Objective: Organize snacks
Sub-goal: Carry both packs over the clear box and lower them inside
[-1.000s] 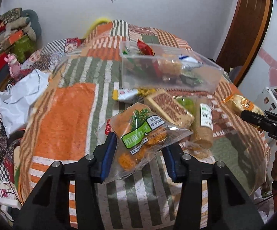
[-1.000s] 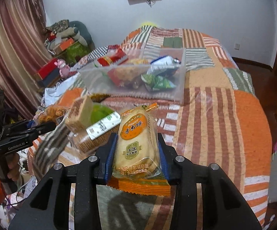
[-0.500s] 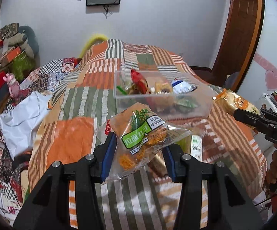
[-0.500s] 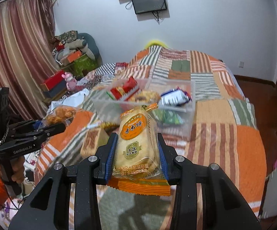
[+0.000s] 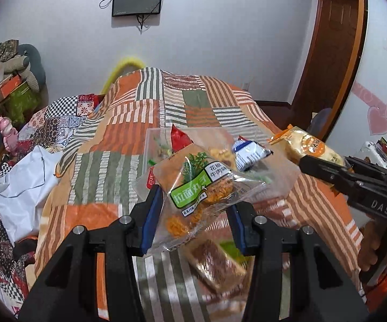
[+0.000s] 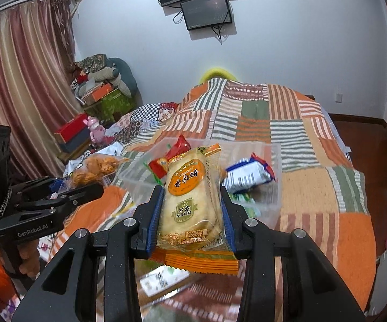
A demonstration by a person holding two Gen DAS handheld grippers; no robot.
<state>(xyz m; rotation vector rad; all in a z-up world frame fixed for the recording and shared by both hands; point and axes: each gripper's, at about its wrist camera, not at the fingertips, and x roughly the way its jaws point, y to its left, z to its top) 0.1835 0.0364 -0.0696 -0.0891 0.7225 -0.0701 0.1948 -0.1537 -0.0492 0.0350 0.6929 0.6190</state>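
My left gripper [image 5: 194, 216] is shut on a clear bag of orange noodle balls with a green label [image 5: 196, 190], held up over the bed. My right gripper [image 6: 192, 212] is shut on an orange rice cracker pack [image 6: 190, 196]. Both packs hang just short of a clear plastic bin [image 5: 150, 145] [image 6: 276, 166] on the quilt, which holds a red pack [image 6: 178, 146], a blue-and-white pack [image 6: 248, 173] and green ones. The left wrist view shows the right gripper with its cracker pack [image 5: 310, 147] at the right. In the right wrist view, the left gripper with its noodle bag [image 6: 97, 166] shows at the left.
Loose snack packs [image 5: 216, 265] lie blurred on the striped patchwork quilt [image 5: 105, 171] right below the grippers. A white plastic bag [image 5: 19, 185] lies at the bed's left edge. Boxes and a pink toy [image 6: 97, 132] crowd the far left; a wooden door [image 5: 327, 51] stands right.
Both grippers have risen and moved forward towards the clear bin with their packs still held. The loose packs on the quilt have slid down under the fingers in both views.
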